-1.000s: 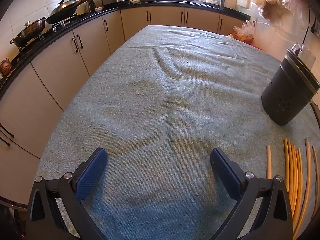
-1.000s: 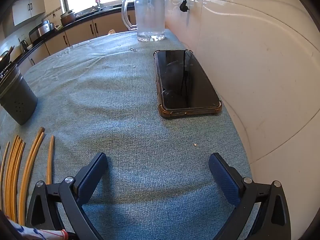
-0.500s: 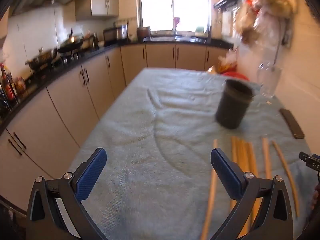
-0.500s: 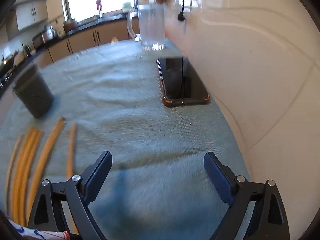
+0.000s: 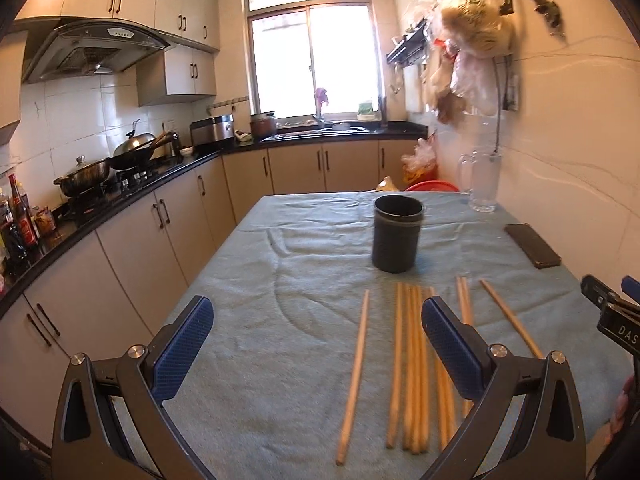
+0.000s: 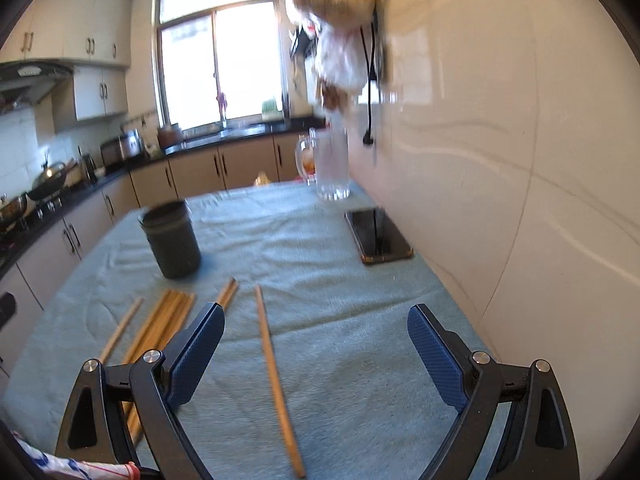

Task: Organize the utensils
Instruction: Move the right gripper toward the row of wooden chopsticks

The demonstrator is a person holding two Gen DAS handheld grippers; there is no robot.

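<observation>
Several wooden chopsticks point(image 5: 412, 364) lie side by side on the blue-grey tablecloth point(image 5: 280, 304), pointing at a dark cylindrical utensil holder point(image 5: 396, 238) standing upright behind them. They also show in the right wrist view point(image 6: 160, 320), with one chopstick point(image 6: 274, 376) lying apart and the holder point(image 6: 172, 238) at the left. My left gripper point(image 5: 316, 352) is open and empty, raised above the near table edge. My right gripper point(image 6: 316, 356) is open and empty, raised over the single chopstick; its tip point(image 5: 612, 304) shows at the right edge of the left wrist view.
A glass pitcher point(image 6: 330, 168) and a black phone point(image 6: 376, 236) sit by the right wall. Bags hang on the wall point(image 5: 472, 40) above them. Kitchen counters point(image 5: 120, 192) with a stove and pots run along the left and back.
Both grippers have lifted and pulled back from low over the cloth. The chopsticks and holder now sit centred in view. Both jaws stay open.
</observation>
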